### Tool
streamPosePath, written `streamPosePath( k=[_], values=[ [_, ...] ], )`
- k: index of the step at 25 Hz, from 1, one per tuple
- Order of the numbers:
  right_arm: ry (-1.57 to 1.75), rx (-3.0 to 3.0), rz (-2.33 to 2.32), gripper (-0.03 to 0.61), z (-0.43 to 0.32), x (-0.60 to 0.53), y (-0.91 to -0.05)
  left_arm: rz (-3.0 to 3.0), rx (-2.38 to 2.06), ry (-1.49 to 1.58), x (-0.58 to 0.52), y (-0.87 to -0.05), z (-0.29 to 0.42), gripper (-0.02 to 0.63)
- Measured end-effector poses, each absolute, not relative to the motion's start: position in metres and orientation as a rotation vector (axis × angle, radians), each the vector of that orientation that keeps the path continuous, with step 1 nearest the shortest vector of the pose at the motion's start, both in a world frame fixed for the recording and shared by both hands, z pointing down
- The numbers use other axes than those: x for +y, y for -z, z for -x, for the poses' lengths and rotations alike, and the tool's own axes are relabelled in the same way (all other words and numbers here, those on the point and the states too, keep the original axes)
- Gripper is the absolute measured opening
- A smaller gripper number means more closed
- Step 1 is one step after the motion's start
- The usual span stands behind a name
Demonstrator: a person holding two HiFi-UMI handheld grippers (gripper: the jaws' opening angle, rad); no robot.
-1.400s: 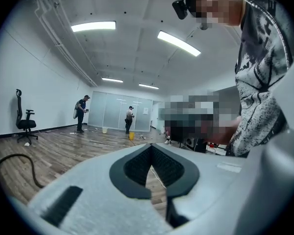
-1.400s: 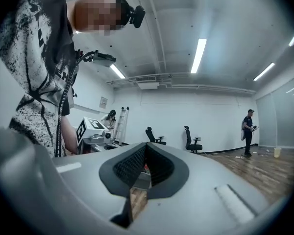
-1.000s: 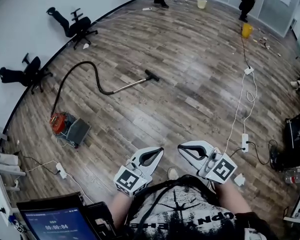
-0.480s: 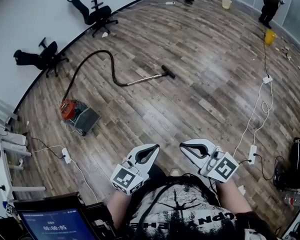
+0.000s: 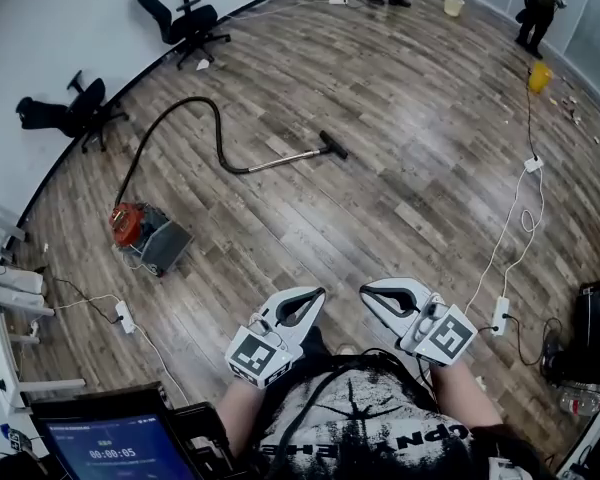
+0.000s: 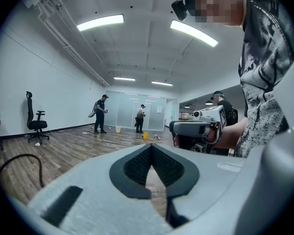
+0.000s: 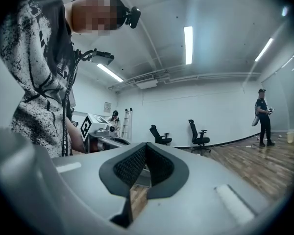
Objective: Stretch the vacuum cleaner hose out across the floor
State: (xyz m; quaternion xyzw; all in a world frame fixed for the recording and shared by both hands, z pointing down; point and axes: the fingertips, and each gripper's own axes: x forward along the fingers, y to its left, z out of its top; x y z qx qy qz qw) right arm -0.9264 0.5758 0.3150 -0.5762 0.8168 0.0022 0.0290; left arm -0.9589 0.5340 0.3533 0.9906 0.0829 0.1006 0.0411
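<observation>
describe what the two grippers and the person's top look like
The left gripper and right gripper share one design: pale grey, rounded shells lined inside with black textured pads. Each carries a white cube printed with black square markers, the left cube and the right cube. The person wears a white T-shirt with a black speckled print.

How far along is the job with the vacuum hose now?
Nothing is done yet: the hose lies curved on the floor by the vacuum cleaner. Nothing is in hand: left gripper and right gripper are shut, empty, far from it. Left: reach, grip, stretch it.
</observation>
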Motion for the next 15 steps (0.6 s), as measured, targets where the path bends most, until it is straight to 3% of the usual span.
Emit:
streamPosePath(
  k=[15],
  values=[
    [-0.146, 2.519, 1.815, 0.005, 0.880, 0.379, -0.274, -3.023, 0.359, -0.266, 0.351, -0.330, 0.898, 0.000]
  ],
)
